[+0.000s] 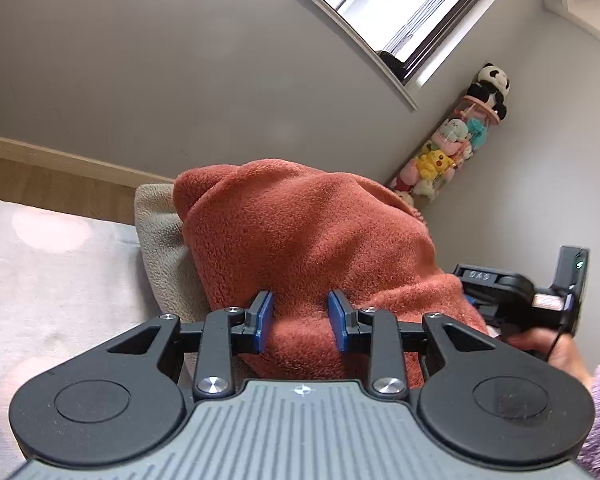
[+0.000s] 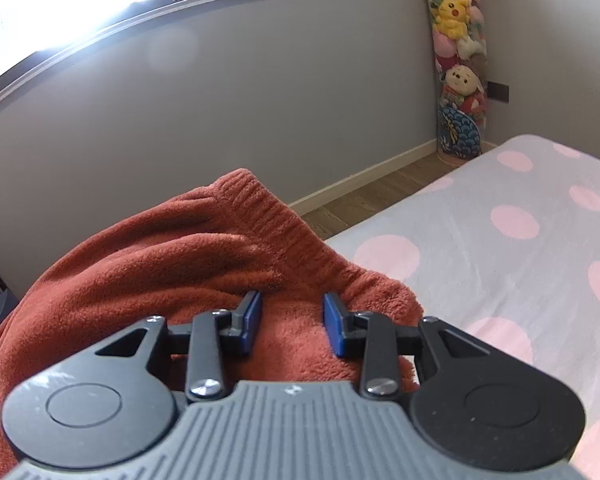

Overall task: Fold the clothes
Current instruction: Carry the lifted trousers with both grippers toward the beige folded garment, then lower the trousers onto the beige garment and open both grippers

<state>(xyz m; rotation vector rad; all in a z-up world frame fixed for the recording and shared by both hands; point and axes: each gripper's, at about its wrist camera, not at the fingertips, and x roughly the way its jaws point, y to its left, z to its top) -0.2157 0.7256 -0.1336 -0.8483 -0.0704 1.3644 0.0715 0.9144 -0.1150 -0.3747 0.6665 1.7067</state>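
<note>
Left wrist view: the left hand-held gripper has a thick roll of the rust-red fleece garment bunched between its blue pads, which look pressed into the pile on both sides, so I judge it clamped on the fabric at a partly closed width. The garment rises straight ahead of these fingers as a mound and spreads to their right, toward the right hand-held gripper, seen close by at the right edge with a hand on it. A beige fleece piece lies just left of the mound, on the pink-dotted bed. In the right wrist view the right hand-held gripper likewise has fleece filling the gap between its pads; it too seems to be gripping. From here the ribbed hem lies ahead, and the bulk trails off to the left. So the held edge seems to run crosswise between the two grippers, each equally near its end, and the coming fold likely turns on carrying that edge forward evenly.
</note>
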